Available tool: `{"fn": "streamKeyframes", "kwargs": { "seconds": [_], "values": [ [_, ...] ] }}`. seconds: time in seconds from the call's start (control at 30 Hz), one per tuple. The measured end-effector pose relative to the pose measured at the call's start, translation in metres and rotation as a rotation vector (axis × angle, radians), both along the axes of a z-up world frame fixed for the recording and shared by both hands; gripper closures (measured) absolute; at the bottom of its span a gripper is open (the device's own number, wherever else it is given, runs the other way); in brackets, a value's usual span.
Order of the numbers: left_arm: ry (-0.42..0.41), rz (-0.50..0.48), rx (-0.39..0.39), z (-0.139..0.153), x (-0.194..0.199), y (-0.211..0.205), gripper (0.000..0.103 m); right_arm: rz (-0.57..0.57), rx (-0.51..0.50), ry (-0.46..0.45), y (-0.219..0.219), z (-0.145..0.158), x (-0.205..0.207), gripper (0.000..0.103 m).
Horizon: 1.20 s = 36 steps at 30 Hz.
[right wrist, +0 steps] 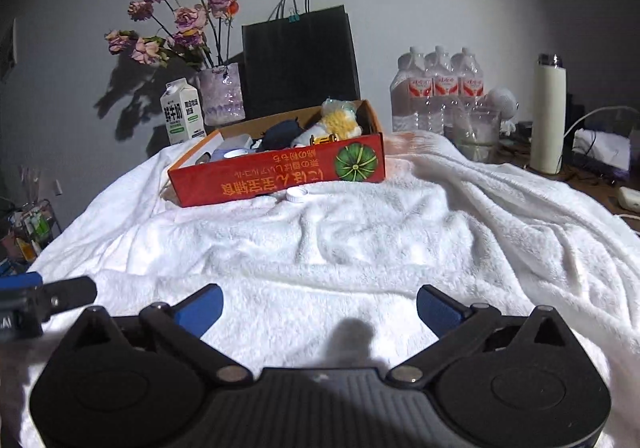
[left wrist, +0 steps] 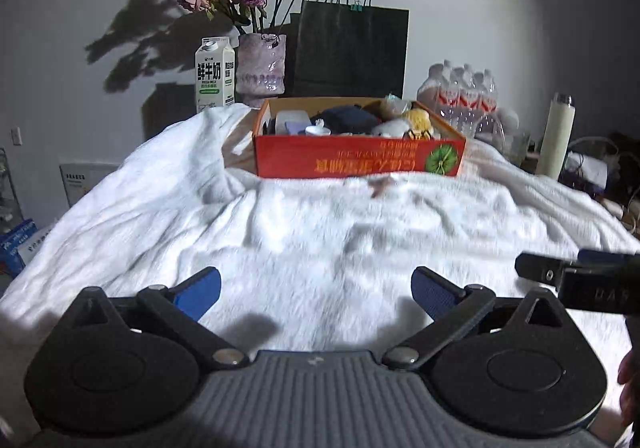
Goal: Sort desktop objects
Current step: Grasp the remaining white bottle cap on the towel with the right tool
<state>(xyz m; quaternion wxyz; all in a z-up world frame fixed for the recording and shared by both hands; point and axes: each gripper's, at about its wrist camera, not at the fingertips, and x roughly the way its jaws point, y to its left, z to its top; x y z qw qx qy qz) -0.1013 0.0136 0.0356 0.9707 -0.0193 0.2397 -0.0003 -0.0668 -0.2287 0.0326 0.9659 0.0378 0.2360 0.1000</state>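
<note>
over the white blanket, both claws empty and one lid left out

at six o'clock in each wrist view my claws hang low over the white blanket (right wrist: pixel 360 248), side by side. my left gripper (left wrist: pixel 316 292) stands spread wide with nothing between its blue pads, and my right gripper (right wrist: pixel 320 308) is just as wide and just as empty. at twelve o'clock, well ahead of both, sits the orange box (right wrist: pixel 280 175), already heaped with small things: dark cloth, a yellow knitted piece, some pale containers. i judge most of the sorting done. one small white lid (right wrist: pixel 297 195) lies on the blanket, touching or just beside the box's front wall, a little right of its middle; in the left view that spot is too blurred to read. behind the box stand a milk carton (right wrist: pixel 182 109), a vase of flowers (right wrist: pixel 222 95) and a black paper bag (right wrist: pixel 300 59).

next, i reckon, my right claw should reach forward to twelve o'clock, come down over the lid, and pinch across its rim. it is flat and low in soft pile, so the pads must go deep without gathering the blanket.
</note>
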Motion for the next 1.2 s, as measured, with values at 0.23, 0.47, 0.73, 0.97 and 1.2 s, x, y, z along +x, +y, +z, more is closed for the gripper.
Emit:
{"fn": "streamKeyframes", "kwargs": {
  "seconds": [0.23, 0.47, 0.73, 0.97, 1.2],
  "values": [
    [0.008, -0.024, -0.022, -0.004, 0.014, -0.003, 0.0, 0.061, -0.028, -0.025, 0.015, 0.001, 0.0, 0.0],
    [-0.01, -0.014, -0.012, -0.001, 0.072, -0.003, 0.0, 0.101, -0.015, -0.019, 0.025, 0.006, 0.049, 0.002],
    [0.048, 0.023, -0.037, -0.007, 0.172, 0.005, 0.0, 0.094, -0.001, 0.048, 0.039, 0.006, 0.148, 0.012],
    [0.141, 0.025, -0.082, -0.023, 0.243, 0.02, 0.009, 0.106, -0.052, 0.14, 0.058, -0.007, 0.234, 0.024],
    [0.176, -0.035, -0.037, -0.042, 0.276, 0.008, 0.054, 0.1, -0.101, 0.195, 0.078, -0.026, 0.276, 0.057]
  ]
}}
